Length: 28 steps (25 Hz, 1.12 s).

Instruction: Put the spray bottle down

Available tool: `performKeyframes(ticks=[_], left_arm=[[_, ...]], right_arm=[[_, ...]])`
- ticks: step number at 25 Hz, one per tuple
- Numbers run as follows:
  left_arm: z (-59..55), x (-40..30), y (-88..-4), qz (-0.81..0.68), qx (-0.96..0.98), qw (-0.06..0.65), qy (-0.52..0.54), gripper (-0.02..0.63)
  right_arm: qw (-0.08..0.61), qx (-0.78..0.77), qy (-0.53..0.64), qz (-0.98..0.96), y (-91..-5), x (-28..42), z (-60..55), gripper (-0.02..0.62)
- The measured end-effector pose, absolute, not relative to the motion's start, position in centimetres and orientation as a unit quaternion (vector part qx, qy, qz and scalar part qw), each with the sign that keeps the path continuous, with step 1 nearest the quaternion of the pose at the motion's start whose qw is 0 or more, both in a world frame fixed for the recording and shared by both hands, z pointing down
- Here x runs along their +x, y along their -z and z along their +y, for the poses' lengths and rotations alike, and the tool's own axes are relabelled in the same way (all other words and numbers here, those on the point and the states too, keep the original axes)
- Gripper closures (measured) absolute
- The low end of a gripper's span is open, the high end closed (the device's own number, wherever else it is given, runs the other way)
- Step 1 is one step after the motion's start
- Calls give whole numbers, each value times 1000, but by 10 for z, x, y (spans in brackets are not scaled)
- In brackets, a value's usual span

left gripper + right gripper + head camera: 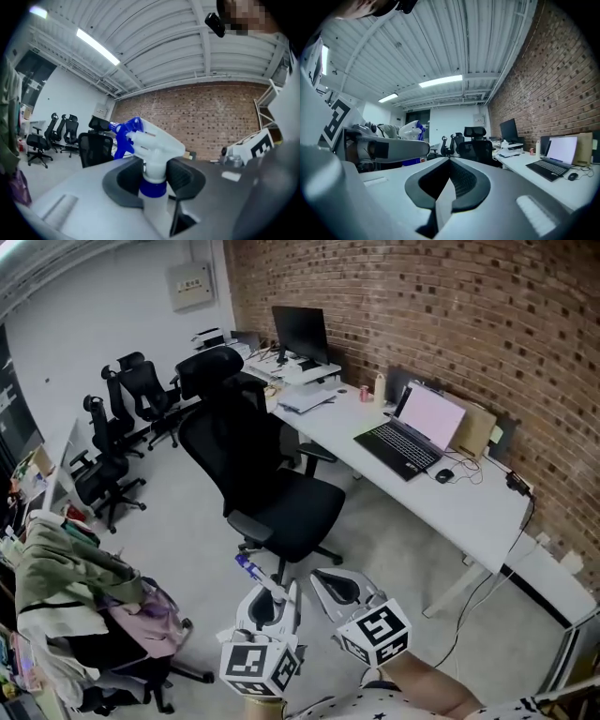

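Note:
The spray bottle (152, 140) is white with a blue collar, trigger and nozzle. Its neck sits upright between the two dark pads of my left gripper (152, 180), which is shut on it. From the head view, the bottle's blue nozzle (248, 566) sticks out above the left gripper (265, 606), held in the air over the floor. My right gripper (339, 589) hangs just to its right. Seen in the right gripper view, the right gripper (449, 180) has its pads together with nothing between them, and the bottle's white head (412, 130) shows at the left.
A black office chair (272, 484) stands directly ahead. Behind it a long white desk (422, 498) runs along the brick wall, carrying a laptop (417, 432) and a monitor (300, 334). A chair piled with clothes (75, 596) is at the left, with several chairs (122, 418) beyond.

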<state>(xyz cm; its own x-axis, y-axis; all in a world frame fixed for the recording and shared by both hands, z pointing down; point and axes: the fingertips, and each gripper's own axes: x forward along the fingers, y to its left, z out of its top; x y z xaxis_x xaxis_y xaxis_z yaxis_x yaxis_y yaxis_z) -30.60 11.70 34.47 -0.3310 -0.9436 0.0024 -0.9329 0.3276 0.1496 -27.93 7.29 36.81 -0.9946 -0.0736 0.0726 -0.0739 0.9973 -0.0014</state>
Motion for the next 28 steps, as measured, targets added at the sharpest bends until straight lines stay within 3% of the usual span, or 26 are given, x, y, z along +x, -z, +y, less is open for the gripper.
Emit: performKeyframes(ticks=[19,28], left_arm=[[-193,-102,-379,-645,758,71,62,479],[-330,-23,-388,-571,818,46,49,479]], right_arm=[[20,302,-34,-952,-397,-36,-224,597],[33,406,-15,-913,-405,54,-341,597]])
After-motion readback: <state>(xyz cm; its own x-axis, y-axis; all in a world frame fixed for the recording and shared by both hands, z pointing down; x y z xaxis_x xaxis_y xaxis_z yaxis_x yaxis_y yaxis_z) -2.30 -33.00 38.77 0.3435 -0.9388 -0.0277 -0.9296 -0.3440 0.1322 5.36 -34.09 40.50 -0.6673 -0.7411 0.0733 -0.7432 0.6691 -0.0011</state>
